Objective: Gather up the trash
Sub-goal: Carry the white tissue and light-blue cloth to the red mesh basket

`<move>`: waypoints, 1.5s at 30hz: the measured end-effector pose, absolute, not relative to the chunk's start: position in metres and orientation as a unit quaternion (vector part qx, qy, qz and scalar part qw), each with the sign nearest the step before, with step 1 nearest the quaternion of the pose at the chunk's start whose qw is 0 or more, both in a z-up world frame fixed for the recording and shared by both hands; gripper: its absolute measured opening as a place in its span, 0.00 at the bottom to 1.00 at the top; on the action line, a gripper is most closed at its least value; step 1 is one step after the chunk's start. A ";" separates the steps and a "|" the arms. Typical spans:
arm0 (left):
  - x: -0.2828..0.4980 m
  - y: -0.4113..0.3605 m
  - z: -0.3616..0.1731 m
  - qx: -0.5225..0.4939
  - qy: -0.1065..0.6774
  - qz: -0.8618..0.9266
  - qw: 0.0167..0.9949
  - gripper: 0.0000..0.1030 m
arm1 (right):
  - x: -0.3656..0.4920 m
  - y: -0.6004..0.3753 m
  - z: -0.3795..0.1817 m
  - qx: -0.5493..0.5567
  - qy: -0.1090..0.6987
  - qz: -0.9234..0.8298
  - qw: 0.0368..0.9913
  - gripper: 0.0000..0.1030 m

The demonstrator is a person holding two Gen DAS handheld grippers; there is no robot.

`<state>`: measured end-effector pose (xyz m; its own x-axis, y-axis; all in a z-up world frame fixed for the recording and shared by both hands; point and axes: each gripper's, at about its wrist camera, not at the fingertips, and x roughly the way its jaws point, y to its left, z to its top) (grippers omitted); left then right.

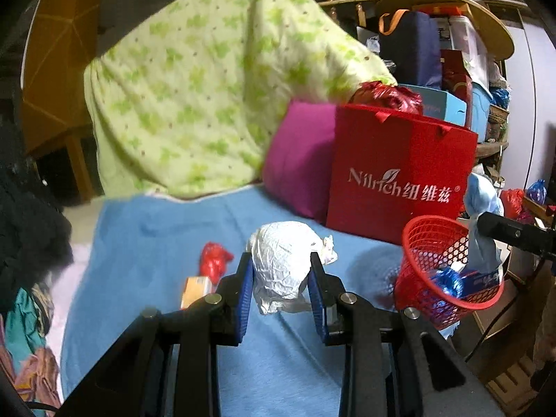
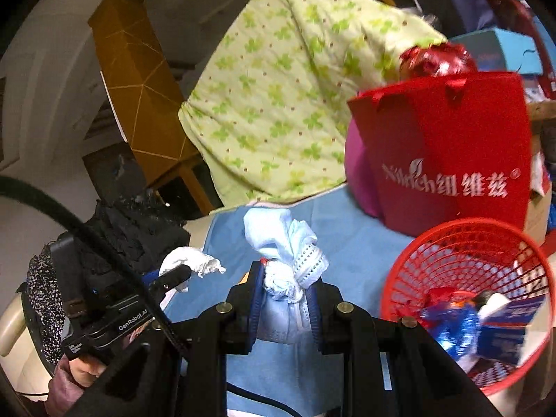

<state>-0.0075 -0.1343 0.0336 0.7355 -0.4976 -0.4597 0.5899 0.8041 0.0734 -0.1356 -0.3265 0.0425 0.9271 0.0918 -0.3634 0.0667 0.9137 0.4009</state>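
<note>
On a blue sheet (image 1: 156,243) crowded with bedding, both grippers are carrying rubbish toward a red basket (image 1: 427,239). The left gripper (image 1: 280,278) is clamping a crumpled white paper ball (image 1: 281,257) between its blue pads (image 1: 245,285), holding it above the sheet. The right gripper (image 2: 285,299) is pinching a pale blue bundle (image 2: 278,236), possibly wadded face masks, though blur is making that hard to confirm. The basket is sitting at the sheet's right edge, just in front of a red bag (image 1: 399,170), and already holding a shiny blue wrapper (image 2: 448,330) and a small blue box (image 2: 507,330).

A red scrap (image 1: 213,260) and an orange packet (image 1: 196,290) are lying uncollected on the sheet to the left of the paper ball.

Doing this step well likely means bringing each load over the basket's open mouth before the grip is loosened, one hand at a time so the tools are not colliding. The rim is tilting toward the sheet, so light paper dropped at the edge could be bouncing out; releasing low and near the centre looks safer.
</note>
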 end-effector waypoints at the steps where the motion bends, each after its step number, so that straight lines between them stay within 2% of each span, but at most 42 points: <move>1: -0.012 -0.138 0.038 0.113 0.209 -0.292 0.926 0.31 | -0.139 -0.328 0.045 0.207 0.188 0.005 0.960 0.25; 18: -0.048 -0.157 0.065 0.151 0.161 -0.267 0.938 0.31 | -0.177 -0.343 0.057 0.200 0.151 -0.016 0.968 0.24; 45: -0.064 -0.186 0.063 0.170 0.161 -0.279 0.931 0.31 | -0.200 -0.348 0.051 0.196 0.143 -0.048 0.969 0.25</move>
<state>-0.0643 -0.1864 0.0630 0.7925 -0.4642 -0.3955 0.5740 0.7868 0.2267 -0.1997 -0.3480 0.0511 0.9544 -0.0364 -0.2964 0.1489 0.9182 0.3670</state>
